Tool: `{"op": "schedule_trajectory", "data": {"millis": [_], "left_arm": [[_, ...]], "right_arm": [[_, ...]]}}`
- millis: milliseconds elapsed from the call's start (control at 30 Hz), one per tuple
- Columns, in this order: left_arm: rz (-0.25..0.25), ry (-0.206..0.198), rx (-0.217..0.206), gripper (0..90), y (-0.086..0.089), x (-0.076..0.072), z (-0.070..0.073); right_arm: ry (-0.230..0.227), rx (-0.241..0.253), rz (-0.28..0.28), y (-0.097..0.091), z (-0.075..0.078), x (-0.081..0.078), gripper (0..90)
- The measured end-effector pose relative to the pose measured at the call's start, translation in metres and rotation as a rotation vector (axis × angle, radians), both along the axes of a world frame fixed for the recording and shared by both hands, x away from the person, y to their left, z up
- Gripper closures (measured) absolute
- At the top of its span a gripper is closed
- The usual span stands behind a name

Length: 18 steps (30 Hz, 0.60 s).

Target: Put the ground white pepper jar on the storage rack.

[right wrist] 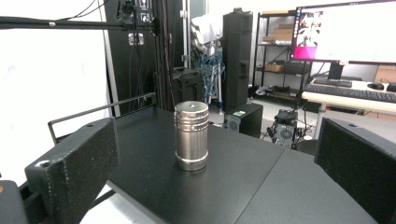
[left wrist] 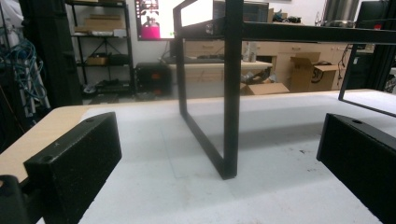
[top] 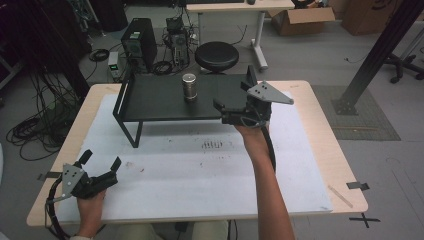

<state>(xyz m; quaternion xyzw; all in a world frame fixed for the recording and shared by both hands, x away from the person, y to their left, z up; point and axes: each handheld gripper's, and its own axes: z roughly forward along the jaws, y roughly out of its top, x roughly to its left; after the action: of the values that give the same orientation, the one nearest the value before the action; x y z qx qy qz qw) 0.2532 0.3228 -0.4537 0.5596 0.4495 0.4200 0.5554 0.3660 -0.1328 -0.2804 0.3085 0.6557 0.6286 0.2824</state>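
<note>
Ribbed steel cylinder canister [top: 189, 86] stands upright on the black metal shelf [top: 150, 100]; right gripper [top: 233, 100] wide open near it, left gripper [top: 101, 160] wide open, empty

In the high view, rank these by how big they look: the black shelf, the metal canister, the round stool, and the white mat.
1. white mat
2. black shelf
3. round stool, though it sits farther off on the floor
4. metal canister

Lab workspace: computer tower [top: 139, 42], tangled floor cables [top: 35, 125], cardboard boxes [top: 300, 20], monitor [right wrist: 345, 32].
</note>
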Motion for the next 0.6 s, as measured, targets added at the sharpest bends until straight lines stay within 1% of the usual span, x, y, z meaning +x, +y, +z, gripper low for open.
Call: {"op": "schedule_trajectory", "data": {"millis": [100,133,167,200,233,267,300,567,600], "left_arm": [[-0.001,0.000,0.001,0.2,0.000,0.000,0.000],[-0.001,0.000,0.001,0.2,0.000,0.000,0.000],[0.000,0.000,0.001,0.2,0.000,0.000,0.000],[0.000,0.000,0.001,0.2,0.000,0.000,0.000],[0.000,0.000,-0.002,0.2,0.000,0.000,0.000],[0.000,0.001,0.004,0.2,0.000,0.000,0.000],[0.000,-0.001,-0.002,0.2,0.000,0.000,0.000],[0.000,0.000,0.000,0.2,0.000,0.000,0.000],[0.000,0.001,-0.001,0.2,0.000,0.000,0.000]], "right_arm": [[-0.016,0.003,-0.001,-0.004,-0.005,-0.009,0.0],[-0.016,0.003,-0.001,-0.004,-0.005,-0.009,0.0],[-0.025,0.007,-0.005,-0.008,-0.009,-0.015,0.0],[-0.025,0.007,-0.005,-0.008,-0.009,-0.015,0.0],[-0.030,0.016,-0.008,-0.011,-0.014,-0.020,0.0],[-0.035,0.020,-0.010,-0.013,-0.017,-0.023,0.0],[-0.040,0.025,-0.013,-0.014,-0.019,-0.025,0.0],[-0.050,0.028,-0.033,-0.024,-0.031,-0.038,0.0],[-0.054,0.033,-0.041,-0.027,-0.036,-0.042,0.0]]}}
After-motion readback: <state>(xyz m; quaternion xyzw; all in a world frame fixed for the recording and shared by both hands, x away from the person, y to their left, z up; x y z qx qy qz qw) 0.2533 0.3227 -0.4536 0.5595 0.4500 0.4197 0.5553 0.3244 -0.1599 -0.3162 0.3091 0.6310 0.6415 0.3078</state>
